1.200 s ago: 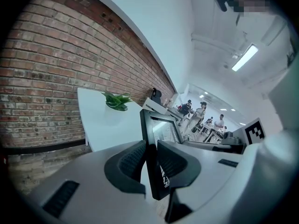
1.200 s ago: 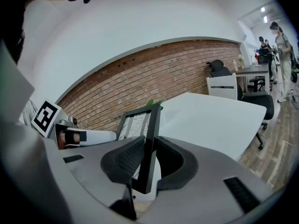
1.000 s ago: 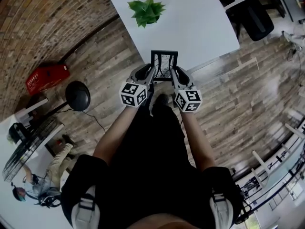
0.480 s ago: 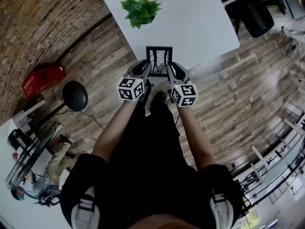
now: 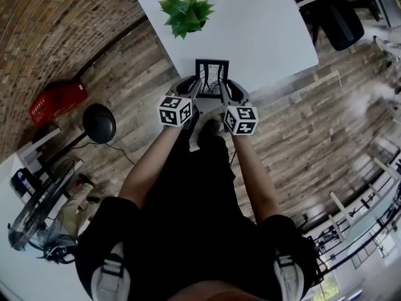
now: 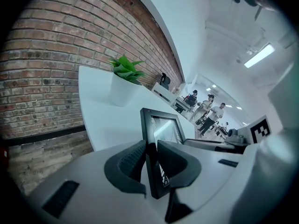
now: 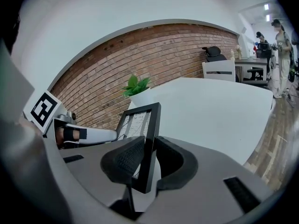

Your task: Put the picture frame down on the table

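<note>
frame (image 5: pixel 212 79) upright over the near edge of the table (image 5: pixel 263 30). left gripper (image 5: pixel 197 93) clamped on its left side, right gripper (image 5: pixel 224 93) on its right. base probably just above the top, long axis vertical.

Probably an open-plan office: brick wall (image 6: pixel 46 55), white table (image 5: pixel 263 24), desk chair (image 7: pixel 212 52), ceiling strip light (image 6: pixel 260 55).

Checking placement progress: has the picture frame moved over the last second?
Yes, slightly. In the head view the picture frame has edged toward the plant, further in over the table.
</note>
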A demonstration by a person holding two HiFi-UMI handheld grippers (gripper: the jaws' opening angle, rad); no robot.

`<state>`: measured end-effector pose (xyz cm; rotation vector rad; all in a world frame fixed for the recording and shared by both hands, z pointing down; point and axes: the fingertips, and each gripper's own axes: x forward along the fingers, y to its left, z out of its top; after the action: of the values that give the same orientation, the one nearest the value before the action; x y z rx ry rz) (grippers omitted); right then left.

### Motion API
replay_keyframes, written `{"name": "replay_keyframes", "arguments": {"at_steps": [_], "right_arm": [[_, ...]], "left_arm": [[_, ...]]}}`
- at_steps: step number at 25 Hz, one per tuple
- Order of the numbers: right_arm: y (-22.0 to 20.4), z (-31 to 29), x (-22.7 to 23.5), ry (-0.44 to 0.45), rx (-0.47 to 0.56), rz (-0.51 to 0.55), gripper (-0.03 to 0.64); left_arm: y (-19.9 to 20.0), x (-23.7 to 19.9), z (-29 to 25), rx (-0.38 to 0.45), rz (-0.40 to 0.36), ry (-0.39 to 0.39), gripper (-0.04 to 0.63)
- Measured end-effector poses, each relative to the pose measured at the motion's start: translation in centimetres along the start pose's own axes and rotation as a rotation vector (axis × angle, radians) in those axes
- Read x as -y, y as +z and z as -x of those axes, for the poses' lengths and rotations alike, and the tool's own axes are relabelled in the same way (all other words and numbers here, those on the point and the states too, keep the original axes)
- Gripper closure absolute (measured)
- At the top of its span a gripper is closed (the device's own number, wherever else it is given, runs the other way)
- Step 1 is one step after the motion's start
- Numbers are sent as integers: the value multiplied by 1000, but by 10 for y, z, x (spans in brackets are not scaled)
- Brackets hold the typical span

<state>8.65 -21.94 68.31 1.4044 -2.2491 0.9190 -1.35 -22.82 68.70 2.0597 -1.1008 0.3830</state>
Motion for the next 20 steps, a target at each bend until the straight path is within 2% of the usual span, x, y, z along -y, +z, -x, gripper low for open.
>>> {"name": "replay_keyframes", "arguments": {"at_steps": [20], "right_arm": [[-1, -43, 18, -38, -65, 31, 540]], "left_arm": [[2, -25, -32, -50, -6, 10, 506]]}}
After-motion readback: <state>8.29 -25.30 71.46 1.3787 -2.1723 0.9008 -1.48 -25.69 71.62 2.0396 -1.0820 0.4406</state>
